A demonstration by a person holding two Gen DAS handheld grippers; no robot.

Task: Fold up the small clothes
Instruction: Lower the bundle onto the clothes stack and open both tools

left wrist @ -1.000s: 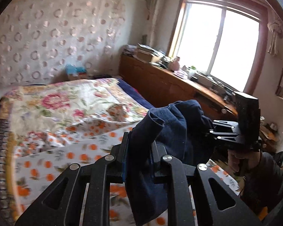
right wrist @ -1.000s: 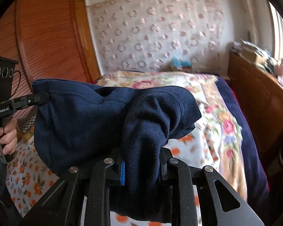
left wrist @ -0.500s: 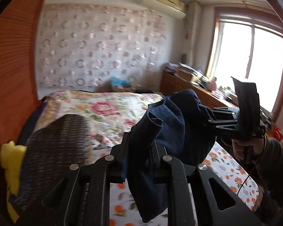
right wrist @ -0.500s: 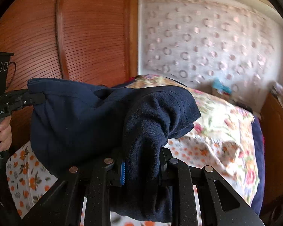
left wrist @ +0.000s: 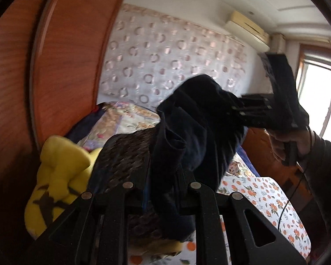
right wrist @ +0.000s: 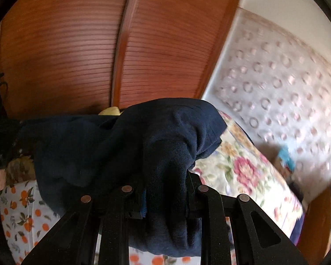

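Note:
A dark navy garment [left wrist: 194, 128] hangs in the air between both grippers, above the bed. My left gripper [left wrist: 163, 190] is shut on one bunched end of it, cloth spilling below the fingers. In the left wrist view the right gripper [left wrist: 236, 110] bites the garment's far end, held by a person's hand [left wrist: 291, 141]. In the right wrist view my right gripper [right wrist: 165, 196] is shut on a thick fold of the navy garment [right wrist: 99, 145], which stretches left to the other gripper at the frame's edge.
A bed with an orange-print sheet [left wrist: 269, 201] and a floral quilt [right wrist: 242, 165] lies below. A yellow plush toy [left wrist: 57, 172] and a dark woven cushion [left wrist: 123, 154] sit at the bed's left. A wooden slatted wardrobe [right wrist: 77, 55] stands close behind.
Both grippers have swung left across the room with the garment held between them; the views moved from the window and bed to the wardrobe, plush toy and cushion. Both grips are unchanged.

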